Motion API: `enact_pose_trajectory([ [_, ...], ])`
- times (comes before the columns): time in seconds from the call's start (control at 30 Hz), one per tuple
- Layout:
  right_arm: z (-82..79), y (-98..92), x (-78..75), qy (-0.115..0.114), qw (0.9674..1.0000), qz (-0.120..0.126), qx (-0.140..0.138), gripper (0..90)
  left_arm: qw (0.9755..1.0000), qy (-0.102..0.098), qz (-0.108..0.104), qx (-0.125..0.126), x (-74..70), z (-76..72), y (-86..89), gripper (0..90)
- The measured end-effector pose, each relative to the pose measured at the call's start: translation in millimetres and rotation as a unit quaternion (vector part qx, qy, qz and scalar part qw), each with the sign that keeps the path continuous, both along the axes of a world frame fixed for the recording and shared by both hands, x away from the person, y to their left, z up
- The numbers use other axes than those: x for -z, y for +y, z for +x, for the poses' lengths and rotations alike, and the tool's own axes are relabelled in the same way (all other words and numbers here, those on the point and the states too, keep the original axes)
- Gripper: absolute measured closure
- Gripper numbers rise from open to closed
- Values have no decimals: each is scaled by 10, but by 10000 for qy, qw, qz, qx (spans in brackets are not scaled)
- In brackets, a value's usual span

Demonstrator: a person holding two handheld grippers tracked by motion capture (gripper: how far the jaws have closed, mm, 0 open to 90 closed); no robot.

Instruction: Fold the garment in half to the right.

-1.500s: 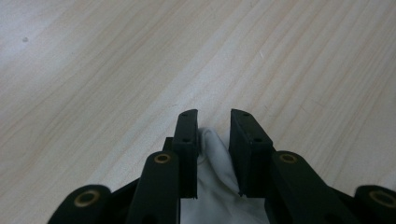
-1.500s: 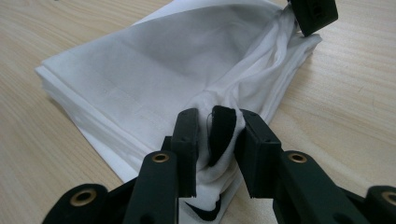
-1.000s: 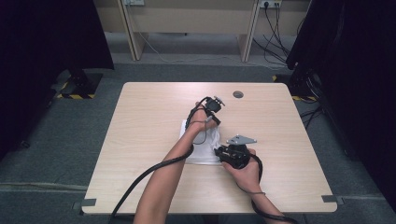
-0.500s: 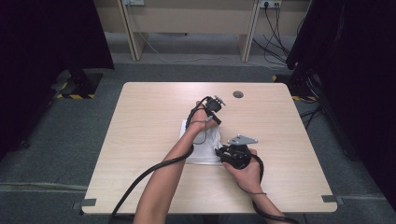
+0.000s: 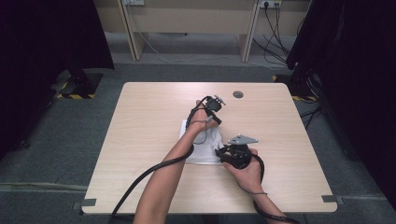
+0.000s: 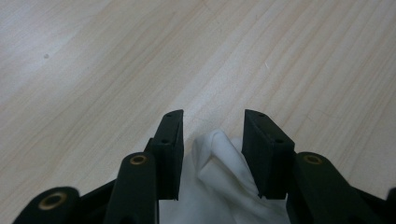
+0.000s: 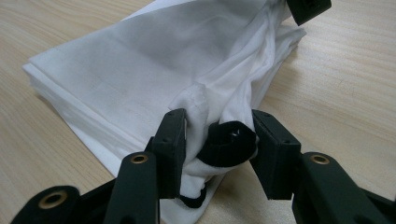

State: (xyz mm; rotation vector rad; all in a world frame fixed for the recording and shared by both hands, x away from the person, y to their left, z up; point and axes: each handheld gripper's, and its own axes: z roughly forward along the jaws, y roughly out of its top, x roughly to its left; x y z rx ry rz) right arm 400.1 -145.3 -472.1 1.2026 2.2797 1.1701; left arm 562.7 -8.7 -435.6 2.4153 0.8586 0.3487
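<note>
— Any writing or label on it?

— None readable. A plain white cloth bag (image 5: 201, 145) lies mid-table on the wooden table (image 5: 140, 126).

— The grippers?

— The right gripper (image 7: 218, 133), at the bag's near right corner, clamps bunched fabric and a black drawstring (image 7: 227, 144). The left gripper (image 6: 212, 140), at the far edge, stands parted around a fold.

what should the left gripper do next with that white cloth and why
Probably close the left gripper: its jaws stand apart with a raised fold of the white cloth between them, not yet pinched. The right gripper already seems to have cloth and a black band bunched between its jaws at the other end.
</note>
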Motion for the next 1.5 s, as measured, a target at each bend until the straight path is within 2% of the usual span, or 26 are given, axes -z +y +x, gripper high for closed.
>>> enact_pose_trajectory([
  [0.47,-12,-34,9,20,10000,27,92,483,10000,-49,1,-22,-34,-29,-12,496],
  [0.8,-14,-81,4,104,9997,131,205,379,9999,-115,-22,-106,-80,-52,-17,385],
  [1.1,-23,-135,8,205,9991,285,241,318,9995,-258,-83,-156,-194,-68,50,332],
  [1.3,-65,-172,-87,56,9986,461,252,326,9989,-375,6,-278,-250,-56,167,330],
  [1.33,-67,-178,-115,-11,9985,474,256,343,9989,-375,6,-278,-250,-56,167,331],
  [1.43,-66,-152,-191,-197,9987,421,216,438,9982,-406,295,-334,-215,-37,229,334],
  [1.5,-68,-123,-216,-224,9989,391,149,479,9982,-393,306,-347,-197,-36,250,336],
])
